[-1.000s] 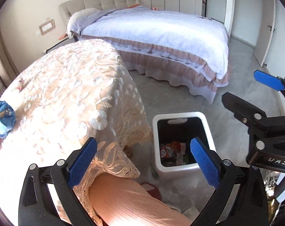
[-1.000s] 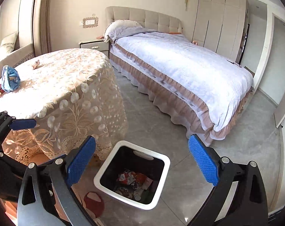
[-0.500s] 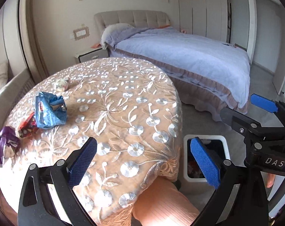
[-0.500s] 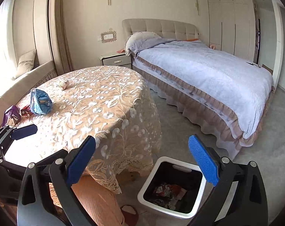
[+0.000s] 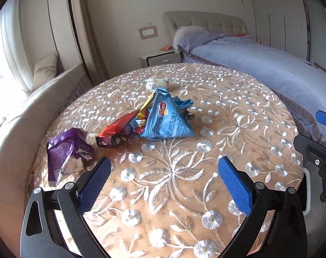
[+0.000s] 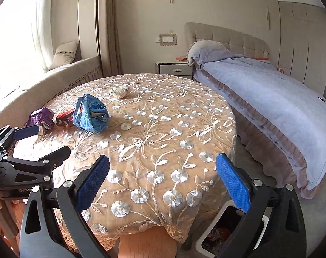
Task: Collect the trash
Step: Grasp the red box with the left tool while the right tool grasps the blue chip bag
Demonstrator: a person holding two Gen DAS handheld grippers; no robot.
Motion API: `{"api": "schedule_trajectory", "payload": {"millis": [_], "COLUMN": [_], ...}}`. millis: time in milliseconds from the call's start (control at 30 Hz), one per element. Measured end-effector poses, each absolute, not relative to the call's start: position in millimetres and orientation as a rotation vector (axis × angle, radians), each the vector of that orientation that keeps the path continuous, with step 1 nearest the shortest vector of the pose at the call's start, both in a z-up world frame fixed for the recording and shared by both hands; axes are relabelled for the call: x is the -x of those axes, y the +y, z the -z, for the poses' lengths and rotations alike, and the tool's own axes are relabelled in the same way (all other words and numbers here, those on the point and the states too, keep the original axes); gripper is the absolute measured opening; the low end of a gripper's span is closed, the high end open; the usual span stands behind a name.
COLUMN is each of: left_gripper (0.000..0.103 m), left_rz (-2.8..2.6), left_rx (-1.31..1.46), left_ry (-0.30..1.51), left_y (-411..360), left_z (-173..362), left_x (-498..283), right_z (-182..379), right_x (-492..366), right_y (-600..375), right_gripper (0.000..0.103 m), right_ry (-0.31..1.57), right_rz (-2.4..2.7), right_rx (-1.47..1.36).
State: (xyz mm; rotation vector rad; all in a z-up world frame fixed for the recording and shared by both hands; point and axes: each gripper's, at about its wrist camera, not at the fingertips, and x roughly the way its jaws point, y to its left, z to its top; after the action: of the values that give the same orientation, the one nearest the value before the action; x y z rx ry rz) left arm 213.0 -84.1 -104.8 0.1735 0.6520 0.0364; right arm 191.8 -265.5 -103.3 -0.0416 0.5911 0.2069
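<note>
Both the left gripper [image 5: 164, 179] and right gripper [image 6: 163, 177] hover with jaws wide and empty over the worktop [image 5: 206, 150], so reaching the blue chip bag [image 5: 166, 118], probably nearest, looks next, then the bin [image 6: 208, 239].

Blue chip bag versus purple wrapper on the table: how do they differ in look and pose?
The blue chip bag stands puffed up in a tent shape; the purple wrapper lies crumpled and flattened. The blue chip bag sits nearer the table's middle, touching a red wrapper; the purple wrapper lies apart, near the edge. Both are torn-open trash, untouched by either gripper.
</note>
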Motion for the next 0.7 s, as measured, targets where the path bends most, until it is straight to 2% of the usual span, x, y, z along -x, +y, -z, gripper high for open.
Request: {"api": "schedule_trajectory", "payload": {"millis": [533,700], "left_gripper": [0.098,0.098], "left_rz": [-0.056,-0.054], "left_rx": [-0.075,-0.106], "left_ry": [0.709,0.727], "left_y": [4.5,3.5], "left_z": [108.3,116.6], "left_x": [-283.5,-301.4], "right_z": [104.4,93.8], "right_x": [-262.0,-299.8], "right_y": [-165.4,-156.9], "right_gripper": [0.098,0.098], "right_ry": [0.561,0.587], "right_rz": [-0.367,-0.475], "right_rx": [0.258,0.195]}}
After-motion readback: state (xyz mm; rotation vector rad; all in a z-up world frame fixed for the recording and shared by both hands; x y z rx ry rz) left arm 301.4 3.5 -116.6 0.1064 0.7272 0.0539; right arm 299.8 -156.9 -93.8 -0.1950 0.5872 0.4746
